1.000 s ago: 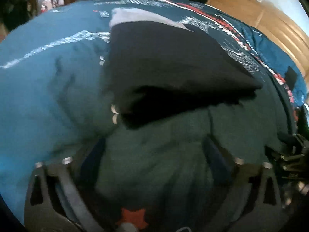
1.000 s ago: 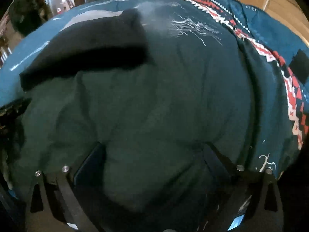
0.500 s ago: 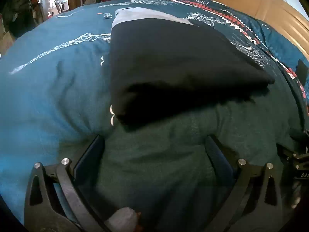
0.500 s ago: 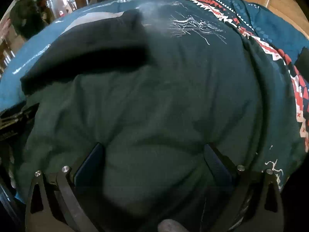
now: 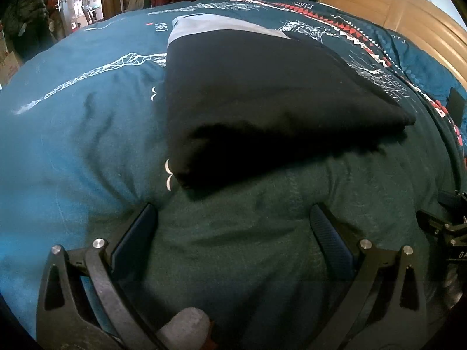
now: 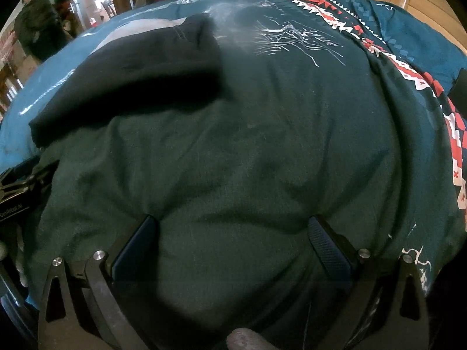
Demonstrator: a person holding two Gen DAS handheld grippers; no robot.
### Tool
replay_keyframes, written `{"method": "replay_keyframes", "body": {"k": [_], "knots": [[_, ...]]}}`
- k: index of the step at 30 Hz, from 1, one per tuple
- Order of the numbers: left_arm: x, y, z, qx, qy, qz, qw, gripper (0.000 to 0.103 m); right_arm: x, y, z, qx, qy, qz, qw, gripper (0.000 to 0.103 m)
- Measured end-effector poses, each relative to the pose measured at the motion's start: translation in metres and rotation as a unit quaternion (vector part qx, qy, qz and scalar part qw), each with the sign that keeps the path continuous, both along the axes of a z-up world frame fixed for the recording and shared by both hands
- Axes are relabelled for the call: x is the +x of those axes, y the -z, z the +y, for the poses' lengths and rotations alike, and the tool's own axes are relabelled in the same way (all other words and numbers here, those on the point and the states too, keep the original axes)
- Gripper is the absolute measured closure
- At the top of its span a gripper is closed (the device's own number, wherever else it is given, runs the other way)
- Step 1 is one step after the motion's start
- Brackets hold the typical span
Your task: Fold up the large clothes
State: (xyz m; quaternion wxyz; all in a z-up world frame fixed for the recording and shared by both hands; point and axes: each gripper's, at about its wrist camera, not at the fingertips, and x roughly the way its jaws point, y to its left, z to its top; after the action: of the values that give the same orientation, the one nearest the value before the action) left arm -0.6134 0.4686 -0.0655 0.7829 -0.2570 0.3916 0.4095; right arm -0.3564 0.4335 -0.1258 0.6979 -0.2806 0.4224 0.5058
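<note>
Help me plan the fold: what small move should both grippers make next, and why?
Probably close both on the green garment. The left hand-held gripper and right hand-held gripper each sit open with its cloth bunched between the fingers, so pinching comes before lifting it towards the black garment.

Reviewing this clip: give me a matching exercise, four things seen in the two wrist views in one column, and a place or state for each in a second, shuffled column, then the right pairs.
Things:
1. dark green cloth garment
2. folded black garment
3. teal patterned bedspread
4. wooden headboard

Places or states:
A. lies folded beyond the green one, its near edge over it
B. stands behind the bed, at the far right
C. spread out between the fingers of the left tool and the right tool, both open
D. lies beneath both garments

Pairs: 1-C, 2-A, 3-D, 4-B
</note>
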Motion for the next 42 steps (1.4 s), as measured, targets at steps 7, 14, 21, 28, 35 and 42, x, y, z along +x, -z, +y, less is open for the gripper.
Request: {"method": "replay_keyframes", "body": {"k": [7, 14, 21, 28, 35, 42], "knots": [[-0.0005, 0.0011, -0.0014, 0.007, 0.001, 0.0, 1.0, 0.0, -0.0009, 0.0008, -0.0007, -0.001, -0.003, -0.002, 1.0, 0.0], [0.0009, -0.0005, -0.0017, 0.006, 0.001, 0.001, 1.0, 0.0, -0.0003, -0.0005, -0.0005, -0.003, -0.001, 0.001, 1.0, 0.0], [0.0016, -0.0001, 0.0009, -0.001, 0.006, 0.003, 1.0, 0.0, 0.0015, -0.0004, 0.0007, -0.002, -0.005, 0.002, 1.0, 0.0], [0.0024, 0.0011, -0.0003, 0.006, 0.005, 0.003, 1.0, 0.0, -0.0004, -0.0011, 0.0013, -0.001, -0.004, -0.002, 1.0, 0.0], [0.0019, 0.0017, -0.0019, 0.009, 0.004, 0.001, 1.0, 0.0, -0.003, -0.0016, 0.002, -0.003, 0.0, -0.005, 1.0, 0.0], [0.0023, 0.0016, -0.0026, 0.01, 0.003, 0.001, 0.9999, 0.0, -0.0059, -0.0008, 0.002, -0.002, -0.001, -0.008, 1.0, 0.0]]}}
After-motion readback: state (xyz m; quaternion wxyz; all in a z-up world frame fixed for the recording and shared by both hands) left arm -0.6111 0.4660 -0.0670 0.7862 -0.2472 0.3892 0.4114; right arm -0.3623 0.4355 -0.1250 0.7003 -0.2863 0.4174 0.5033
